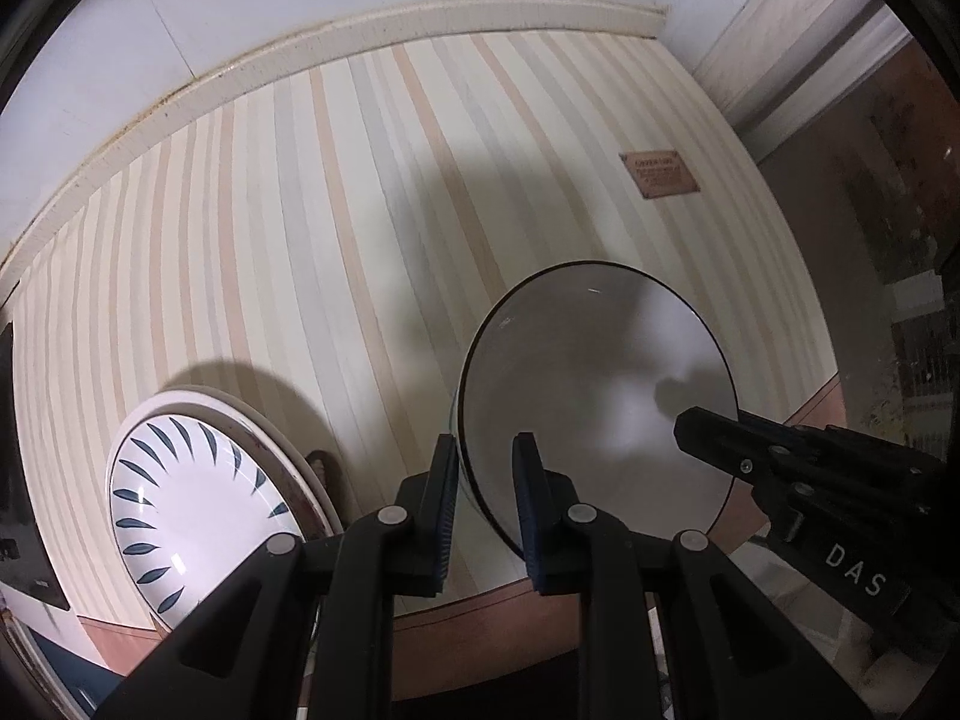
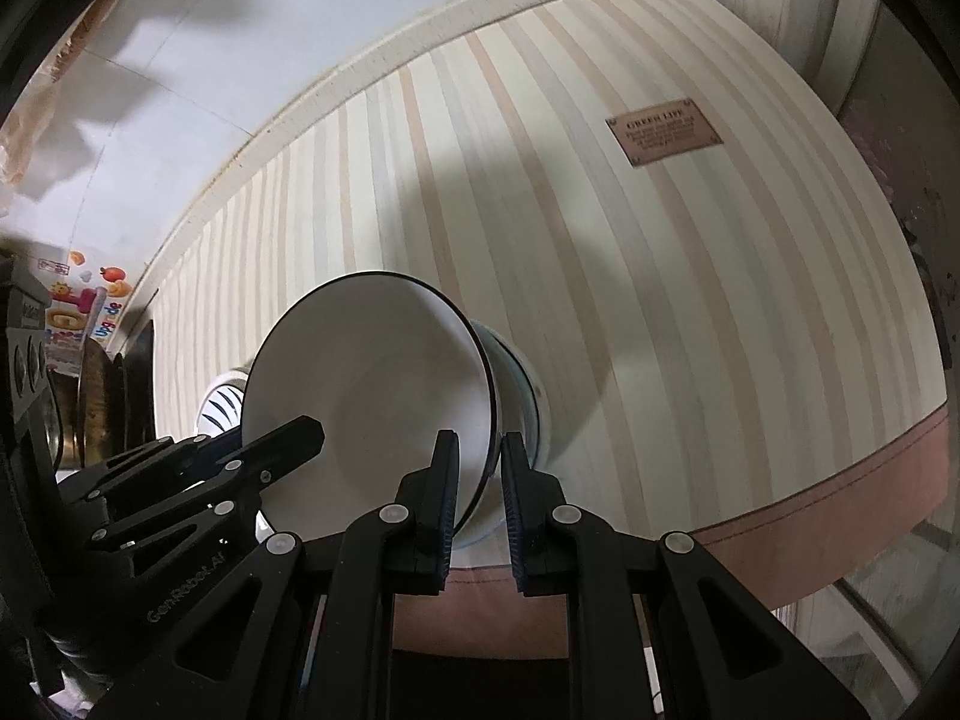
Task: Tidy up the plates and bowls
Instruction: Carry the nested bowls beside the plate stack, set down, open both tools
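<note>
Bowl [image 1: 600, 396] rim pinched by nearly closed jaws of both grippers.

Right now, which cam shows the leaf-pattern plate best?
Left wrist: the leaf-pattern plate shows most of its face, left of the bowl. Right wrist shows only a sliver behind the bowl's rim.

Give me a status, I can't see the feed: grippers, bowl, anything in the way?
Left gripper and right gripper both shut on the black-rimmed bowl's rim, opposite sides. Leaf-pattern plate sits left. Striped tabletop ahead bare.
</note>
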`<state>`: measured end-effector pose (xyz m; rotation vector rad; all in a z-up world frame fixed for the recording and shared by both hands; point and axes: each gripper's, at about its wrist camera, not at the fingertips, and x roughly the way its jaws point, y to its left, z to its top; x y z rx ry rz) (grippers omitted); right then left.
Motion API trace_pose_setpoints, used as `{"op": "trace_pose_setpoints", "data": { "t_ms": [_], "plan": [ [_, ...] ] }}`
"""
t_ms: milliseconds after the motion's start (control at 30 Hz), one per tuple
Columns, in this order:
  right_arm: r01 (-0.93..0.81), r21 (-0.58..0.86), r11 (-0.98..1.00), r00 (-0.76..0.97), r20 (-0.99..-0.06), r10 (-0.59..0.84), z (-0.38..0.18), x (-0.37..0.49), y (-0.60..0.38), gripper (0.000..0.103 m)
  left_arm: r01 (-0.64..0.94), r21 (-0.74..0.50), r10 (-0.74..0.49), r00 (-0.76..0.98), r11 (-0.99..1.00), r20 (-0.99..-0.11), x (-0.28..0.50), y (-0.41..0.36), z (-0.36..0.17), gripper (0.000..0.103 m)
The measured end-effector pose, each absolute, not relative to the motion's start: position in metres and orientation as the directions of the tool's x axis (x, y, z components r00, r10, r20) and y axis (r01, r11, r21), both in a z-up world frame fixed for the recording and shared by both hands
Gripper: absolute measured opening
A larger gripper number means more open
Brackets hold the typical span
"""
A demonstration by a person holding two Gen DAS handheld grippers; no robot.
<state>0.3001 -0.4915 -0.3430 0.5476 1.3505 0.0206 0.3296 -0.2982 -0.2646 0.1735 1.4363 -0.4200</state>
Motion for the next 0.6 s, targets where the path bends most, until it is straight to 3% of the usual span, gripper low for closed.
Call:
{"op": "trace_pose_setpoints", "data": {
  "t_ms": [600],
  "plan": [
    [0.271, 0.342, 0.900, 0.239, -0.929, 0.282, -0.351, 0.305, -0.487, 0.016, 0.406, -0.078, -0.123, 0.085, 0.911, -0.989, 0.323, -0.308, -0.283, 0.016]
  ]
}}
